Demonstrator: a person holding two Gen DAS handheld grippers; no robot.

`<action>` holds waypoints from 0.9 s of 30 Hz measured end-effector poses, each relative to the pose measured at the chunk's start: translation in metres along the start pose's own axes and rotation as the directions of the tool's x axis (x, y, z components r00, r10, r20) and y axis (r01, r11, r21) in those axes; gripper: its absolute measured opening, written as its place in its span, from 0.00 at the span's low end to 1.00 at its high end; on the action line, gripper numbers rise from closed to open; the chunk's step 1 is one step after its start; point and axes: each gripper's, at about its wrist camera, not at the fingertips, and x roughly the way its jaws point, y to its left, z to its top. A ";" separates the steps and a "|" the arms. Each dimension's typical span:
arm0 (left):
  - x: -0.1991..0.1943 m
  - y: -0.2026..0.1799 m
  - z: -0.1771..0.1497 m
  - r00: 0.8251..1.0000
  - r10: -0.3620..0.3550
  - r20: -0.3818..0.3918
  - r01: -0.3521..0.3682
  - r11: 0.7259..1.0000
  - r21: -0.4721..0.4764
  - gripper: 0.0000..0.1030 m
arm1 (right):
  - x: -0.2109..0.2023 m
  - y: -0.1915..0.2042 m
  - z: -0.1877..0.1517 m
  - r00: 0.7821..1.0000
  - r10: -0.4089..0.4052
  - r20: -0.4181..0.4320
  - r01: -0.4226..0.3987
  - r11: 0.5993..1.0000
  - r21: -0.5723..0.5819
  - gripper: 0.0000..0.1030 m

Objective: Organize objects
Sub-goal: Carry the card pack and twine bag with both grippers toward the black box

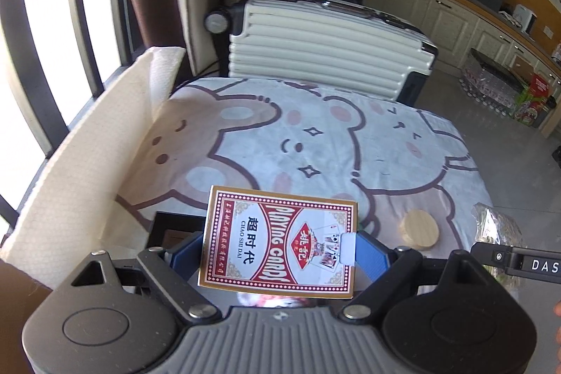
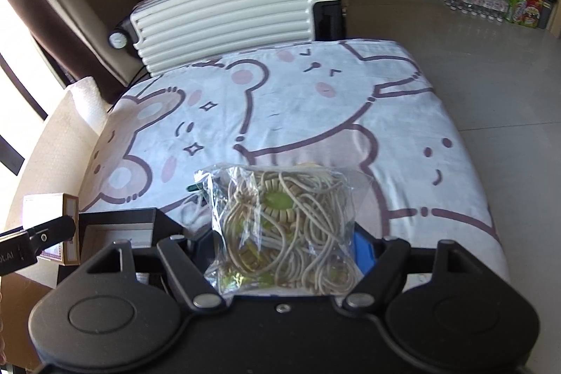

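Left gripper (image 1: 280, 247) clamped on card box (image 1: 278, 240), held flat above near edge of table, blue pads at its 2 sides. Right gripper (image 2: 284, 233) clamped on bag (image 2: 280, 230) of beige cords, also above near edge. Wooden disc (image 1: 420, 230) lies on bear-print cloth (image 1: 333, 135) just right of the box. Black tray (image 2: 119, 226) sits at left, white suitcase (image 2: 228, 9) beyond table
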 end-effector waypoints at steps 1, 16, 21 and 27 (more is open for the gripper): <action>-0.001 0.006 0.000 1.000 0.006 0.000 -0.006 1.000 -0.007 0.87 | 0.001 0.006 0.000 1.000 0.007 -0.001 -0.007 1.000 -0.007 0.74; -0.017 0.080 -0.005 0.997 0.074 0.011 -0.073 0.991 -0.109 0.87 | 0.015 0.086 -0.002 0.993 0.119 -0.025 -0.121 0.990 -0.071 0.74; -0.022 0.098 -0.007 0.996 0.088 0.018 -0.084 0.987 -0.138 0.87 | 0.021 0.111 -0.004 0.989 0.145 -0.039 -0.148 0.984 -0.097 0.74; -0.026 0.117 -0.008 0.995 0.097 0.037 -0.089 0.980 -0.176 0.87 | 0.032 0.133 -0.007 0.973 0.217 -0.074 -0.221 0.973 -0.064 0.74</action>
